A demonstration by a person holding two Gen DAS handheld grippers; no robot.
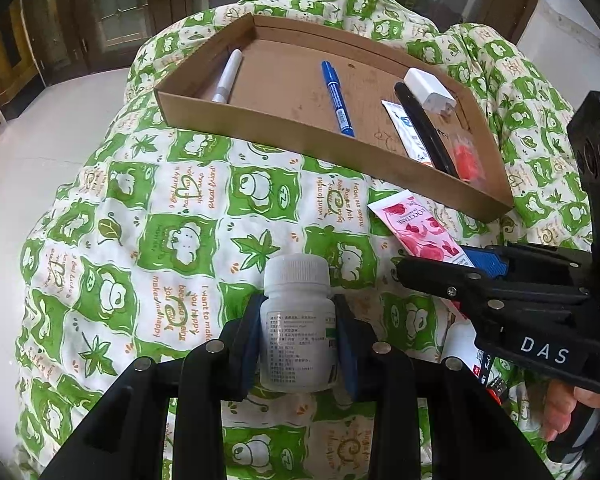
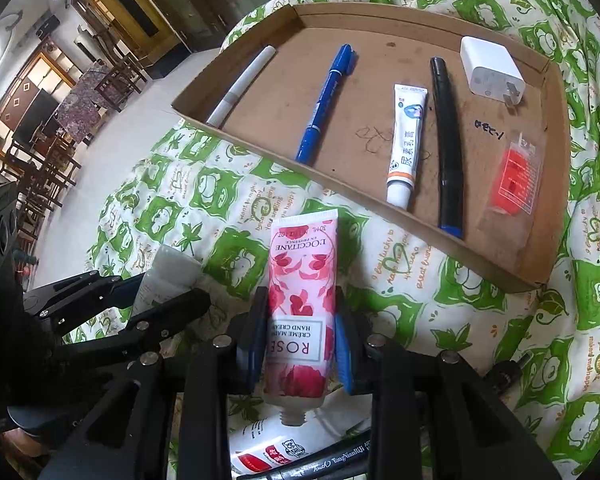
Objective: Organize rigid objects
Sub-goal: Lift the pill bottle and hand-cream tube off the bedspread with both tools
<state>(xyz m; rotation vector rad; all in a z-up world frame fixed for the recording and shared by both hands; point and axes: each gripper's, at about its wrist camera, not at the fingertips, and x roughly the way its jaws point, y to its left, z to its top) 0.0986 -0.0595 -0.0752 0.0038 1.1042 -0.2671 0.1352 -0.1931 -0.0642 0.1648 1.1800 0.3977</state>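
My left gripper (image 1: 298,336) is shut on a white pill bottle (image 1: 297,320), held above the green patterned cloth. My right gripper (image 2: 300,344) is shut on a pink L'Occitane hand cream tube (image 2: 302,296), cap end toward me; it also shows in the left wrist view (image 1: 416,230). A shallow cardboard tray (image 2: 548,208) lies ahead. It holds a white pen (image 2: 242,84), a blue marker (image 2: 326,104), a small white ointment tube (image 2: 406,144), a black pen (image 2: 448,148), a white charger (image 2: 490,70) and an orange packet (image 2: 514,176).
Under my right gripper lie a white tube with red print (image 2: 268,446) and a black brush pen (image 2: 320,462). The cloth (image 1: 180,240) covers a rounded table that drops off at the left to a pale floor (image 1: 40,140). Wooden furniture stands beyond.
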